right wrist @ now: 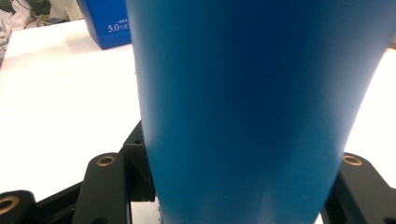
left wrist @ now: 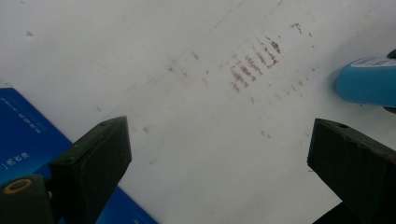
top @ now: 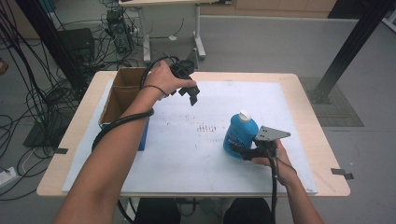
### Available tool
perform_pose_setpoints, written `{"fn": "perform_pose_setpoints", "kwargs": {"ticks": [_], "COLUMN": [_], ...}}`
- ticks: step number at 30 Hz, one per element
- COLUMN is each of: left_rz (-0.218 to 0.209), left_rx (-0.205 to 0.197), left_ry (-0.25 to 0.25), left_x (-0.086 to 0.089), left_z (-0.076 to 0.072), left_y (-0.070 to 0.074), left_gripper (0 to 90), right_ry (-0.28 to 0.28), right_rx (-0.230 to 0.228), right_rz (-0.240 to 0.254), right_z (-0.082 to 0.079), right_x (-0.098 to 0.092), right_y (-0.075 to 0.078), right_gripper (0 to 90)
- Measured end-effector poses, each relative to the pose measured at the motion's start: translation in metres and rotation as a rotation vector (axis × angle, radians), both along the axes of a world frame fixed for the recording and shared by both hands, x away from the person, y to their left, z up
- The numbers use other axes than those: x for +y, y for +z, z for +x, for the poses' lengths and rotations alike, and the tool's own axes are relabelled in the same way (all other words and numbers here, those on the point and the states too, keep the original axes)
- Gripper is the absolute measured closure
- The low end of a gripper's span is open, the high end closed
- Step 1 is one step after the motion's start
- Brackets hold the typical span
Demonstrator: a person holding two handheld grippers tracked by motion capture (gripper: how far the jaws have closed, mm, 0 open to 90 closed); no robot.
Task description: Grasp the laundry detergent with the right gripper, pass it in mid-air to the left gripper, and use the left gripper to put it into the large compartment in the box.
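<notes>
I am clamping the right gripper (top: 243, 150) fingers on the blue bottle (top: 240, 134) standing at four o'clock on the bench (top: 308, 121), keeping it upright and squeezing gently, while my left gripper (top: 190, 94), fingers wide and empty, is hovering at eleven o'clock beside the cardboard box (top: 122, 91).

I see the bottle (top: 240, 133) upright on the desk's (top: 308, 121) right half, near my edge, the right hand-held gripper (top: 243, 151) closed around its base. The box (top: 122, 95) sits at the desk's left edge. The left hand-held gripper (top: 191, 95) hangs above the desk just right of the box, well apart from the bottle.
</notes>
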State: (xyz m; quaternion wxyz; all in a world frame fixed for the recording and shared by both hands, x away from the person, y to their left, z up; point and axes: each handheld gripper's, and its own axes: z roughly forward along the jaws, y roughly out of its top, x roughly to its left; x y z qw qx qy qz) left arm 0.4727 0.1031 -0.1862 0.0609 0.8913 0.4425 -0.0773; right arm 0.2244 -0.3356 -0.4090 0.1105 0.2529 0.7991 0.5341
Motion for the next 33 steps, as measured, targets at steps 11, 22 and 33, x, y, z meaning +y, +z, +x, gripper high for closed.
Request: {"fn": "perform_pose_setpoints", "kwargs": {"ticks": [11, 22, 33], "left_rz": [-0.027, -0.054, -0.122], "left_rx": [-0.027, -0.039, -0.075], "left_ry": [-0.051, -0.156, -0.3], "left_x": [0.015, 0.021, 0.03], "left_z": [-0.027, -0.055, -0.088], "left_y": [0.013, 0.026, 0.039], "left_gripper": [6.8, 6.9, 6.9], "right_ry": [0.041, 0.093, 0.164], "right_rx": [0.008, 0.002, 0.031], "right_rz": [0.012, 0.017, 0.039], "right_z": [0.001, 0.009, 0.022], "right_x": [0.004, 0.004, 0.008], "right_y": [0.018, 0.032, 0.038], "right_gripper": [41.0, 41.0, 41.0]}}
